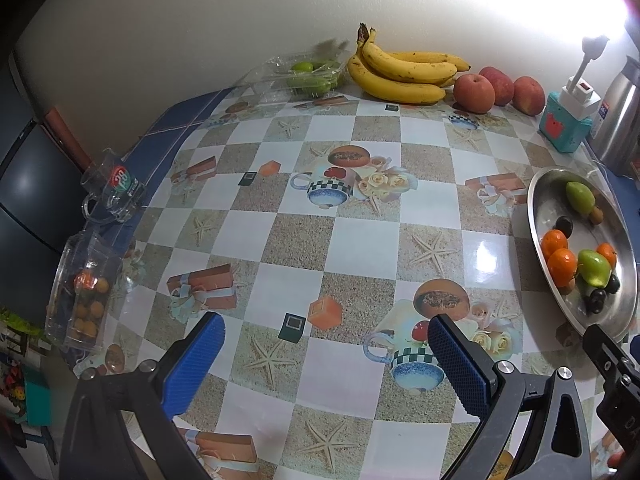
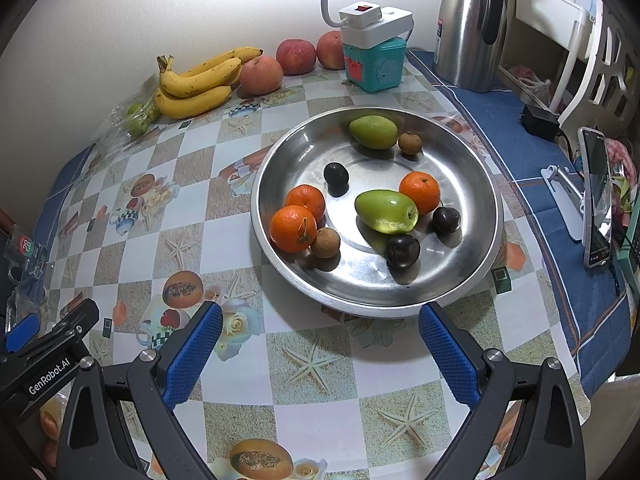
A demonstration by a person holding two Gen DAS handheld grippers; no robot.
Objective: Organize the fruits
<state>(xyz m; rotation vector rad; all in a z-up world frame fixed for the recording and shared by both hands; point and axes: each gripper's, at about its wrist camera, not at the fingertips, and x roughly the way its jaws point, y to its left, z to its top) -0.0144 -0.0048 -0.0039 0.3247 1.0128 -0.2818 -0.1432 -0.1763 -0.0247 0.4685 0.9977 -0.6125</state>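
A steel plate holds oranges, green mangoes, dark plums and small brown fruits. It also shows at the right of the left wrist view. My right gripper is open and empty, just short of the plate's near rim. My left gripper is open and empty over the checked tablecloth, left of the plate. Bananas and apples lie by the far wall.
A clear box of green fruit sits left of the bananas. A glass mug and a clear box of small orange fruit stand at the left edge. A teal box with a lamp, a steel flask and a phone on a stand stand right.
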